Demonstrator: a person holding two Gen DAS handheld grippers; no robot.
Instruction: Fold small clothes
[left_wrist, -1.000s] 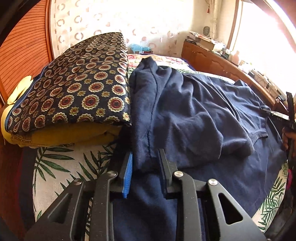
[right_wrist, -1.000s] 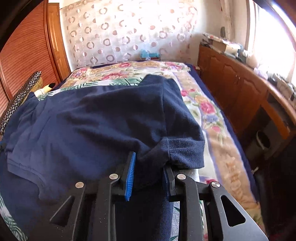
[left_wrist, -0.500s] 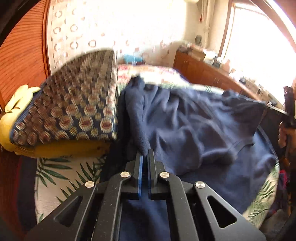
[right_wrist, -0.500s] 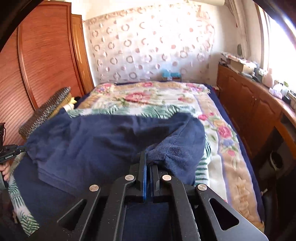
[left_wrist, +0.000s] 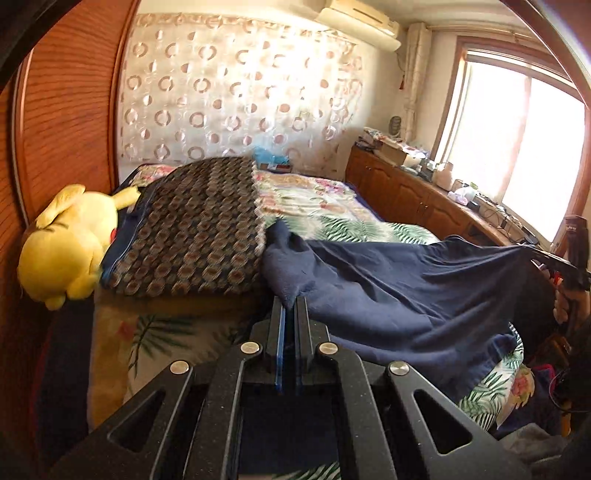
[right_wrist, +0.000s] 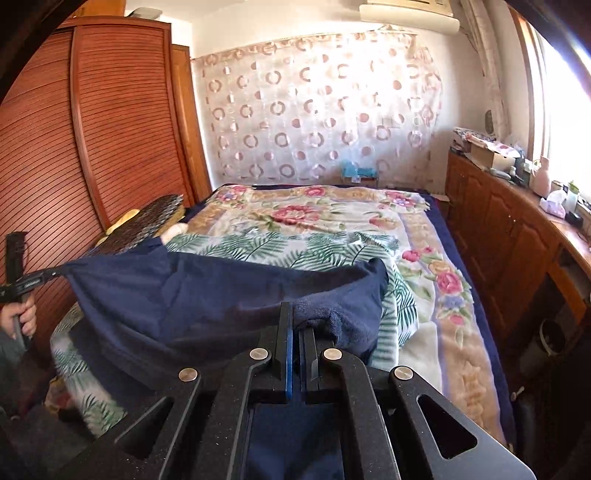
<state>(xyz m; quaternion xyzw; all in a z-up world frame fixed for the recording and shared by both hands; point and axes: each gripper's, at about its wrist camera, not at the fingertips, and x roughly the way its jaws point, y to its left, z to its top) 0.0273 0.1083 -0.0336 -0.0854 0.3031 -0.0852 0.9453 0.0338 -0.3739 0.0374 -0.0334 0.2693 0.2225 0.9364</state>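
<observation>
Navy garment (left_wrist: 399, 280) stretched above bed

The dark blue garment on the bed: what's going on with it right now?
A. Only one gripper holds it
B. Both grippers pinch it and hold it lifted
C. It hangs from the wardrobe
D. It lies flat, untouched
B: the left gripper and right gripper each clamp the blue garment, stretched between them above the bed.

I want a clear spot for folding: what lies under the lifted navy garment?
Under the navy garment the palm-leaf blanket shows beyond and below its edges. Anything directly beneath its middle is hidden by the cloth.
</observation>
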